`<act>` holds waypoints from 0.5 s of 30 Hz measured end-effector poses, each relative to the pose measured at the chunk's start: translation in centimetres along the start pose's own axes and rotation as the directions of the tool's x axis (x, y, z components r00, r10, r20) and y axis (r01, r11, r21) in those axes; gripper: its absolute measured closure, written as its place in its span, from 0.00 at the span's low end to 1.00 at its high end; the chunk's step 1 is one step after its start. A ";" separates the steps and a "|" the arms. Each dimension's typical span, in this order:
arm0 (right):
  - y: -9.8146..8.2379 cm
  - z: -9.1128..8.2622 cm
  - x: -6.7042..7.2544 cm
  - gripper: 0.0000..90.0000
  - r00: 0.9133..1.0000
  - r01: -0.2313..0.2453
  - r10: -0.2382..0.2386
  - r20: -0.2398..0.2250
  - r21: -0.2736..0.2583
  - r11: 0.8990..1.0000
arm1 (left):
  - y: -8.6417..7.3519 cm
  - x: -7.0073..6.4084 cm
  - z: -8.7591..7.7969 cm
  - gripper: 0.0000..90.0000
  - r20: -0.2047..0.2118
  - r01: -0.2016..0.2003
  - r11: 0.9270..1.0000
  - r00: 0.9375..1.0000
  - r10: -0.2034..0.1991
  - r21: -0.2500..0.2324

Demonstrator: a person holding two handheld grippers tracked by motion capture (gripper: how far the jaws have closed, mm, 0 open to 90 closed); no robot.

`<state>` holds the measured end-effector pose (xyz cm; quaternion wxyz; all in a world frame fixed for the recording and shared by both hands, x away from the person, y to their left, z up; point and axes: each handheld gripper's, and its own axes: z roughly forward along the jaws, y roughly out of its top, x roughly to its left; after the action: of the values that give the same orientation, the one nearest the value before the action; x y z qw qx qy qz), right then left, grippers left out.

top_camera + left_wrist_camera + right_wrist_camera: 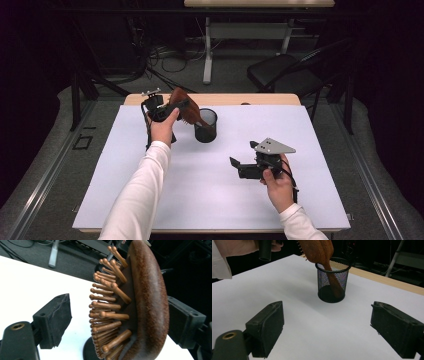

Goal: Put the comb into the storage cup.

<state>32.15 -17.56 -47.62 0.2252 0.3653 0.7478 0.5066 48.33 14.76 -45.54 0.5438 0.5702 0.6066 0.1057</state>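
A brown wooden hairbrush (186,107) stands tilted with its handle down in a black mesh cup (206,127) at the back of the white table. My left gripper (170,107) is at the brush head. In the left gripper view the brush (145,302) lies between the jaws: the left pad (53,320) stands clear of the bristles, and the right pad (185,322) sits close against the brush's back. My right gripper (240,167) rests low near the table's front right, open and empty, pointing toward the cup (332,280) and the brush (319,250).
The white sheet (215,200) covers most of the wooden table (280,99). Behind the table are a black chair (285,72), another desk's leg (207,55) and cables on the floor.
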 end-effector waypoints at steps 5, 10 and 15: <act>0.0 0.0 0.0 0.12 1.000 0.000 0.000 0.000 0.000 1.000 | 0.1 0.1 -0.2 0.07 -0.007 0.011 1.000 1.000 -0.011 -0.015; 0.1 0.2 0.0 0.12 1.000 0.000 0.000 -0.004 -0.004 1.000 | 0.3 0.3 -0.3 0.02 -0.001 0.010 1.000 1.000 -0.010 -0.018; 0.0 0.2 -0.1 0.12 1.000 -0.001 0.001 -0.001 -0.001 1.000 | 0.4 0.4 -0.4 0.00 0.000 0.015 1.000 1.000 -0.015 -0.019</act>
<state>32.31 -17.50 -47.66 0.2247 0.3651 0.7476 0.5072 48.32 15.45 -45.30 0.5496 0.5605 0.6101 0.1073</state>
